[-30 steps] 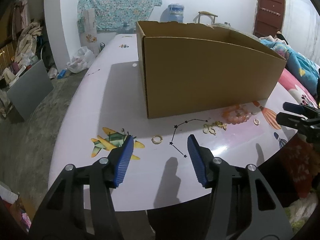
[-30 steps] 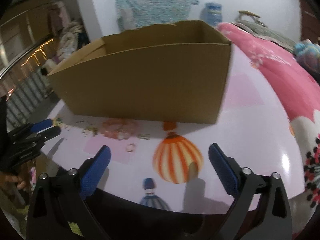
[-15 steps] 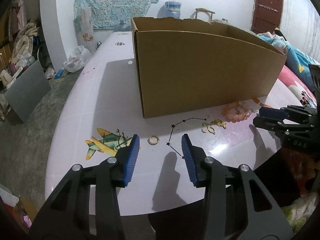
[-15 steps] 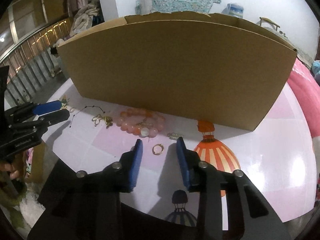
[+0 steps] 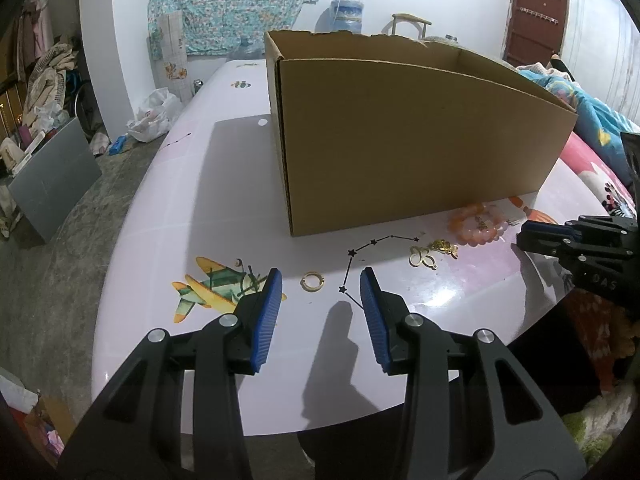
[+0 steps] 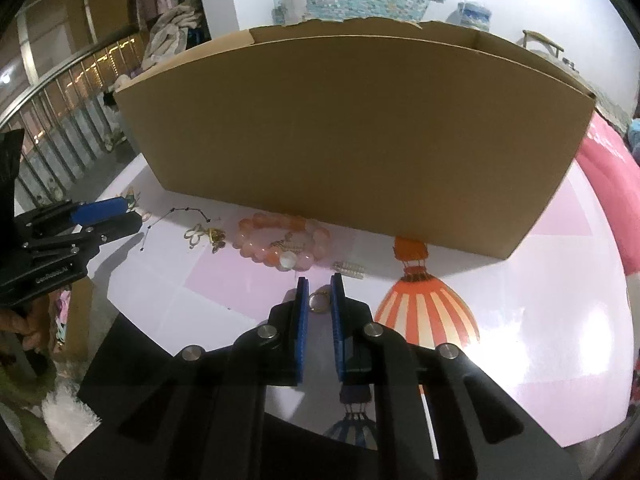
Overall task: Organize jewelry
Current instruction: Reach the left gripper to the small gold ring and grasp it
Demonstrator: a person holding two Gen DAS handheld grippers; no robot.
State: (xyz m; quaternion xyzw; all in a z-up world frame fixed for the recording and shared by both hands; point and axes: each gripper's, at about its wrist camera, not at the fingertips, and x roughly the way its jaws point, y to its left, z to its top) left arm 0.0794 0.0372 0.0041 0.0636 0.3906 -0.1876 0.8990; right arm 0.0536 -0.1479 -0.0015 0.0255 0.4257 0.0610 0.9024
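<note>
Jewelry lies on the pale pink table (image 5: 224,184) in front of a cardboard box (image 5: 400,140). My right gripper (image 6: 320,280) has its jaws closing, and its blue pads press a small gold ring (image 6: 320,303) from both sides. My left gripper (image 5: 321,274) is open and its jaws are narrowing, with nothing between them; a second gold ring (image 5: 312,281) lies on the table just ahead of its tips. A pink bead bracelet (image 6: 284,240), gold charms (image 6: 204,234) and a small silver piece (image 6: 350,268) lie near the box wall (image 6: 340,140).
The box stands tall right behind the jewelry. The table edge runs just under both grippers. Printed pictures of a plane (image 5: 208,284) and a striped balloon (image 6: 420,308) mark the tabletop. Pink bedding (image 6: 608,184) lies to the right; clutter sits on the floor at left.
My right gripper swung left toward the jewelry and closed from wide open onto the gold ring. My left gripper's jaws narrowed, staying behind the other ring.
</note>
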